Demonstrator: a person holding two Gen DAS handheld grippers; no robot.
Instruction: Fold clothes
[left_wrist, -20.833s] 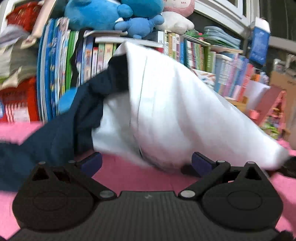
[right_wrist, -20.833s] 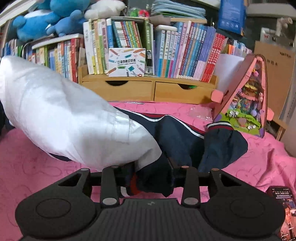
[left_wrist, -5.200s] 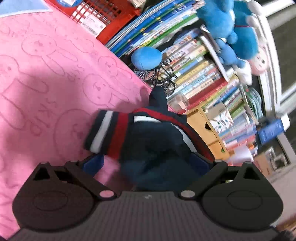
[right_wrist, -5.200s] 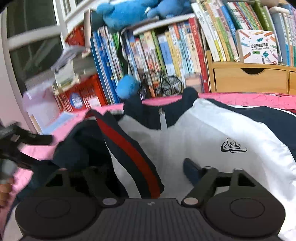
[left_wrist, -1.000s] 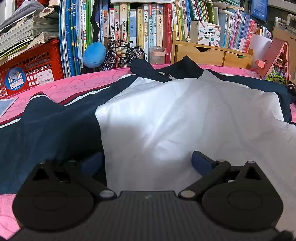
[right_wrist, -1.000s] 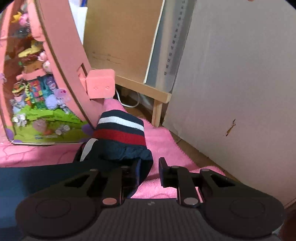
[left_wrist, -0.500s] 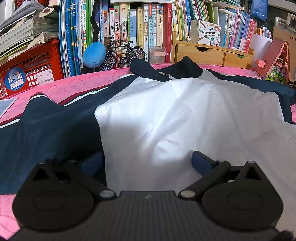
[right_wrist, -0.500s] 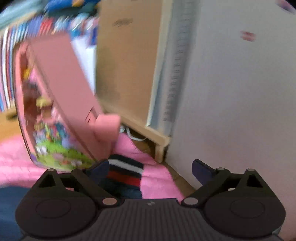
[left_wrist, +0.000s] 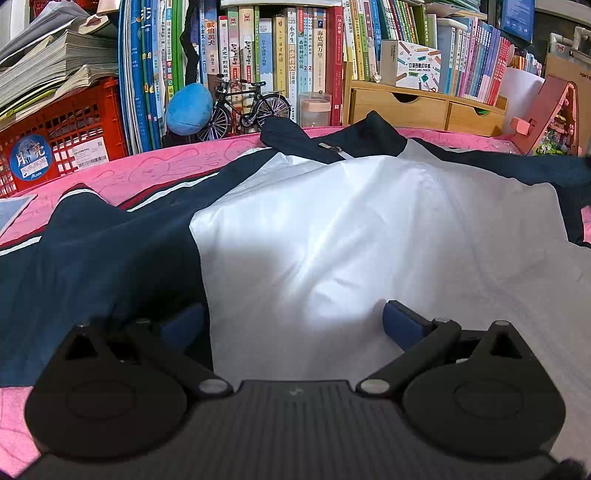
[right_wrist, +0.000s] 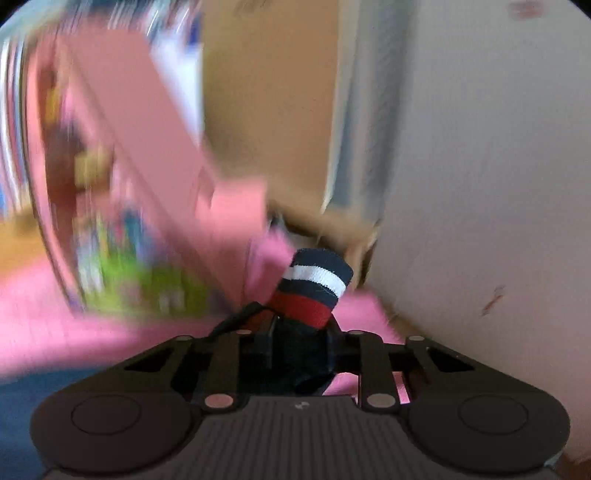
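Gripping striped cuff (right_wrist: 314, 286), right tool (right_wrist: 299, 354)

Blurred and cut off

The pink toy house (right_wrist: 122, 177) smears into streaks (its details unreadable). The jacket (left_wrist: 369, 229) runs off 2 edges, and its cuff (right_wrist: 314, 284) hides the right gripper's (right_wrist: 299, 354) pads.

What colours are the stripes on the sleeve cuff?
Navy, white and red bands on the sleeve cuff, clearest in the right wrist view.

Navy-and-white zip jacket (left_wrist: 332, 229) with a navy, white and red striped knit cuff (right_wrist: 314, 284) lies on pink rabbit-patterned cloth (left_wrist: 155, 166)
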